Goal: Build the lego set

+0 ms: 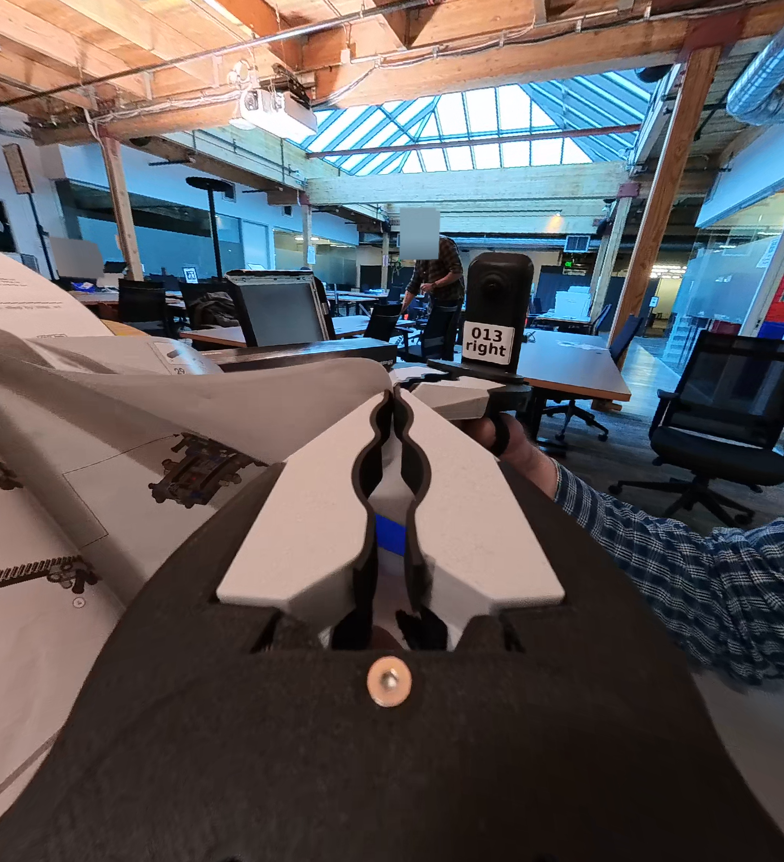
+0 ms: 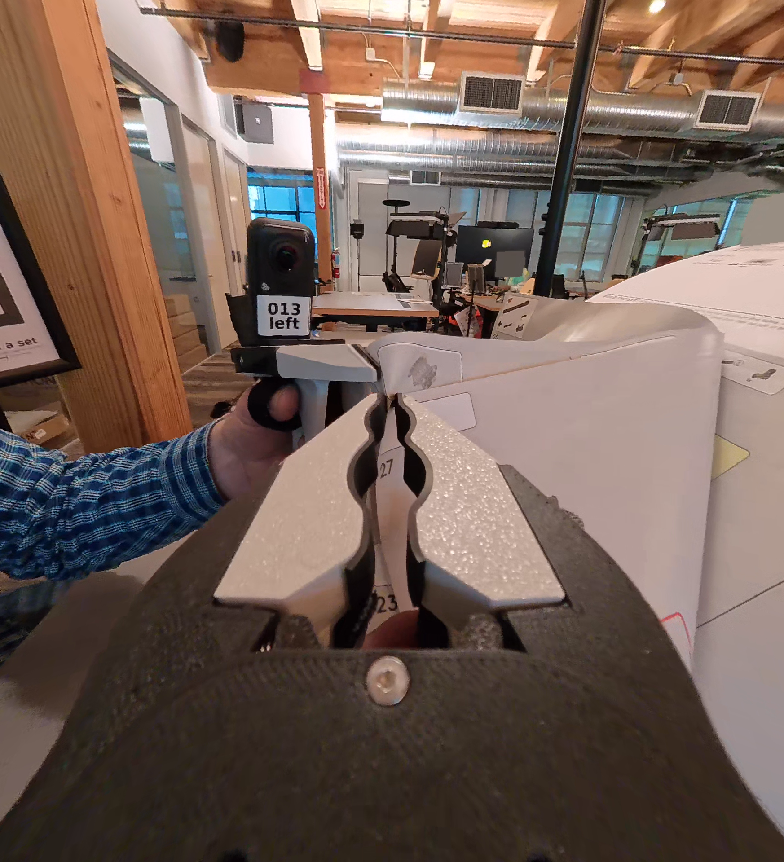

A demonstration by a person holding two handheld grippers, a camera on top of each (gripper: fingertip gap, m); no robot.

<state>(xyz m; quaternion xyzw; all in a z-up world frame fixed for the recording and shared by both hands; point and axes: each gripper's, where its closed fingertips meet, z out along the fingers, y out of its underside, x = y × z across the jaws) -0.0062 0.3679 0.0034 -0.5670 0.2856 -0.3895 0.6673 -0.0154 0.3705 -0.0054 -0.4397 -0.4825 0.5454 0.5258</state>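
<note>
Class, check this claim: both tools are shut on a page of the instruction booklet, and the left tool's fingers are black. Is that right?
Not quite. The left tool has white fingers with black inner pads, as the left wrist view shows. Both it and the right tool are indeed shut on an instruction booklet page.

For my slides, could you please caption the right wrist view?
Right gripper shut on an instruction booklet page, left gripper pinching the same curled page.
</note>
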